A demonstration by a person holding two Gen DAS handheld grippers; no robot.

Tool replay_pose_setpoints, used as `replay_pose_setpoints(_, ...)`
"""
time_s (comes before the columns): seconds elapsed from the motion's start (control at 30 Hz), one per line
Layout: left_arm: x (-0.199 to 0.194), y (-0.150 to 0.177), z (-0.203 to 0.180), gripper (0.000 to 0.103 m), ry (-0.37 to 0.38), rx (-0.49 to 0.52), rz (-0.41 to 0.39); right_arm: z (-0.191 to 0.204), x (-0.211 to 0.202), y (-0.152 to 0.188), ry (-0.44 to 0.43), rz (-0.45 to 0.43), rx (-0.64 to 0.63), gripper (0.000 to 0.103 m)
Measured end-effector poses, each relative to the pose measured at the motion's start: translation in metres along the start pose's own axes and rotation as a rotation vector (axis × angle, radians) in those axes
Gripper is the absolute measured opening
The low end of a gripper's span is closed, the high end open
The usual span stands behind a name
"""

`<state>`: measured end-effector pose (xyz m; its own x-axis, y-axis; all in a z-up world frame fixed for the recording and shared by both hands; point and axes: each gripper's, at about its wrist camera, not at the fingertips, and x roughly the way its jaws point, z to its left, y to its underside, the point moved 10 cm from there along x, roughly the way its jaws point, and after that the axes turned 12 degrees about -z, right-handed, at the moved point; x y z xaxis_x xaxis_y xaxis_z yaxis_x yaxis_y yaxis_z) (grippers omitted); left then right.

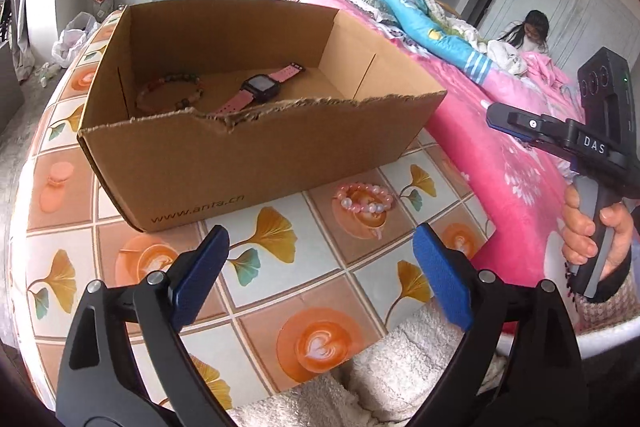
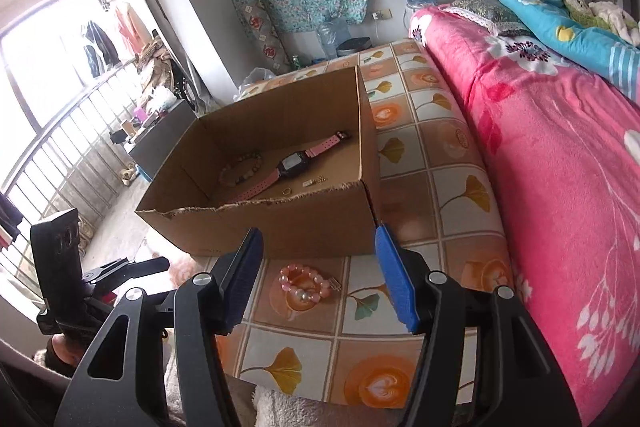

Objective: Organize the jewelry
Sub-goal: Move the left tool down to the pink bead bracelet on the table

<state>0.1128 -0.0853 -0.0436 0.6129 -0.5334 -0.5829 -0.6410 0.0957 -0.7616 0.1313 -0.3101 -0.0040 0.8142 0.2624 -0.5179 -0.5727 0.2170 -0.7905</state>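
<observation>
Both your grippers, left [image 1: 320,267] and right [image 2: 318,267], have jaws apart, empty; the beaded bracelet [image 2: 306,283] could roll from a shallow pinch.

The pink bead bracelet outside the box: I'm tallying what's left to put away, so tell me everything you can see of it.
The pink bead bracelet is a loop of glossy round beads, mostly pink with a few paler, pearly ones, seemingly coiled in two overlapping rounds. A small, unclear attachment shows at its right side. It lies flat on the patterned tablecloth, just in front of the cardboard box and apart from its wall. Neither gripper touches it; the right gripper has open jaws on either side of it in that view.
</observation>
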Motion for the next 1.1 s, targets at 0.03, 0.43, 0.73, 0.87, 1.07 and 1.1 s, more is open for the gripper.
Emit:
replay_pose_setpoints(0.03, 0.006, 0.007, 0.006, 0.089, -0.040, 0.008, 0.018, -0.004, 0.004, 0.010, 0.003, 0.029, 0.014, 0.057)
replay_pose_setpoints(0.43, 0.042, 0.050, 0.041, 0.091, -0.263, 0.138, 0.141, 0.002, 0.053, 0.063, 0.027, 0.195, -0.023, 0.033)
replay_pose_setpoints(0.73, 0.036, 0.051, 0.044, 0.095, -0.276, 0.157, 0.072, 0.035, 0.077, 0.072, -0.026, 0.239, -0.124, 0.022)
replay_pose_setpoints(0.87, 0.034, 0.052, 0.046, 0.095, -0.271, 0.163, 0.074, 0.049, 0.087, 0.081, -0.058, 0.271, -0.150, 0.022)
replay_pose_setpoints(1.07, 0.035, 0.057, 0.043, 0.096, -0.255, 0.175, 0.093, 0.060, 0.097, 0.091, -0.126, 0.344, -0.048, 0.023)
replay_pose_setpoints(1.1, 0.034, 0.057, 0.043, 0.096, -0.253, 0.177, 0.094, 0.065, 0.097, 0.094, -0.157, 0.361, -0.017, 0.023)
